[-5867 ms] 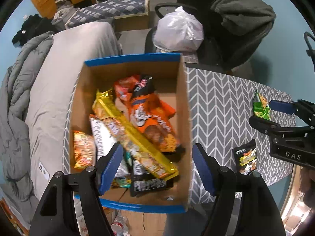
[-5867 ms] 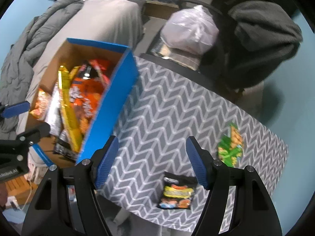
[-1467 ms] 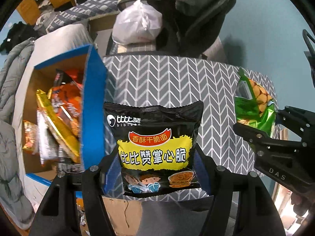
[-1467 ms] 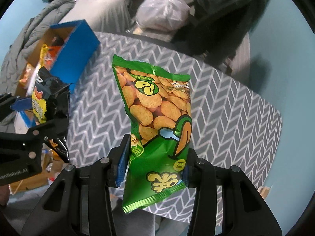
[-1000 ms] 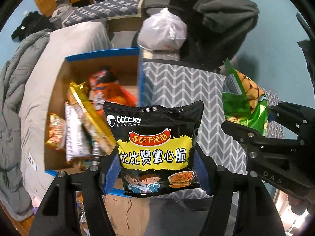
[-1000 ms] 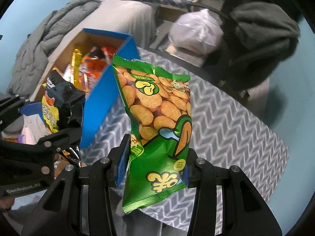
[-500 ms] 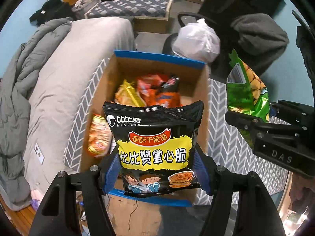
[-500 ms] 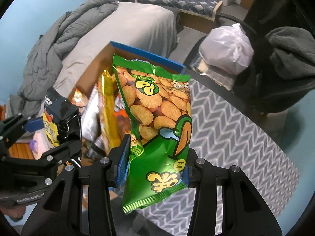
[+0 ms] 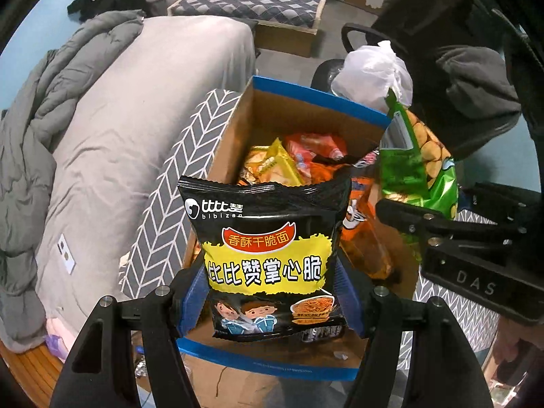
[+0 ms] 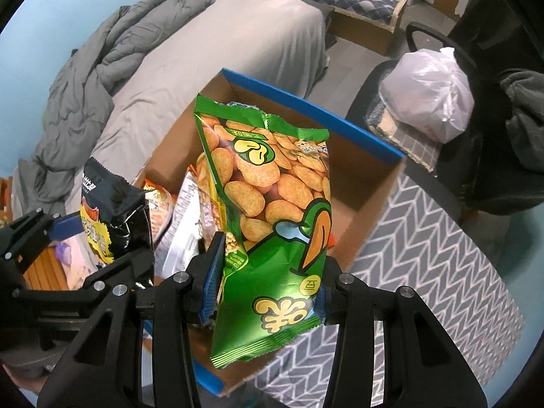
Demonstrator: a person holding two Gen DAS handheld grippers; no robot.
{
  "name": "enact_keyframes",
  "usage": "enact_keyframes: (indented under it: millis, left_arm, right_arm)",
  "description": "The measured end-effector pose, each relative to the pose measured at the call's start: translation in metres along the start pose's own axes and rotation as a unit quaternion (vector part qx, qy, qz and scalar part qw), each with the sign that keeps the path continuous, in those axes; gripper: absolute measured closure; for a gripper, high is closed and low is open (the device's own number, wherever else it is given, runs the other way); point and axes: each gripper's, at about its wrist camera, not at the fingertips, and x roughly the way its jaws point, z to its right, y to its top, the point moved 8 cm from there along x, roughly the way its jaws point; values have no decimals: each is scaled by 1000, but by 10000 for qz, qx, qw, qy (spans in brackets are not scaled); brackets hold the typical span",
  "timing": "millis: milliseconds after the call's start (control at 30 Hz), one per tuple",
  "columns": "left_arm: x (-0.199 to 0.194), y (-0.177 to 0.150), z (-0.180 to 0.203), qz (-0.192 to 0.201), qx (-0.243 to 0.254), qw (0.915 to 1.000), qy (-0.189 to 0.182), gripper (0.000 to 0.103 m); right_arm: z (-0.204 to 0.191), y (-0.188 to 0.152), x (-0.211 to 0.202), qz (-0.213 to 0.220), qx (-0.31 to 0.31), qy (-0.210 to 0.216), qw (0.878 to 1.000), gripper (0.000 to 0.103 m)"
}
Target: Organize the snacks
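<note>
Bedding at the far left of the left wrist view: rumpled grey duvet [image 9: 30, 142] and bare mattress [image 9: 136, 95], close against the left edge of the chevron-patterned table [image 9: 163, 217]. Only a narrow strip of tabletop between that edge and the left wall of the cardboard box [image 9: 234, 125], blue-rimmed, open-topped, at frame centre. Inside, a heap of snack packets [image 9: 295, 159] toward the far end; bare cardboard floor visible on the right side in the right wrist view. Left gripper [image 9: 272, 292] clamped on a black and yellow noodle packet [image 9: 268, 258], blue pads pressed to both side edges, packet upright over the box's near rim. Right of it, right gripper [image 9: 425, 217] closed on a green cracker bag [image 9: 418, 159], held above the box's right wall.

Seen from the right wrist: left gripper [image 10: 91, 234] with the noodle packet [image 10: 108, 217] at lower left, the green bag [image 10: 272, 224] pinched low between the right gripper [image 10: 268, 289] pads at centre, over the box [image 10: 367, 142] interior. Further right, open patterned tabletop [image 10: 425, 272] with nothing on it. Beyond the box's far rim, a white plastic bag [image 10: 431, 98] on a dark chair [image 10: 438, 51], upper right.
</note>
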Motion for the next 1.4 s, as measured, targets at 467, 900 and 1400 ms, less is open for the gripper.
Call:
enact_keyframes:
  millis: [467,900,1400]
  left_arm:
    - [12,3,-15,-193,-209,9996,66,34]
    - [-25,4,-7,34,-254,9997,65,21]
    - [-100,3,4,722,-397,9965,132,20]
  right_arm:
    - [-13,18,7,-55,-70,15,10000,49]
    - [0,18,-35,347,-126,-252,9990,38]
    - [6,-1,-108,817,-245,-382,9956,33]
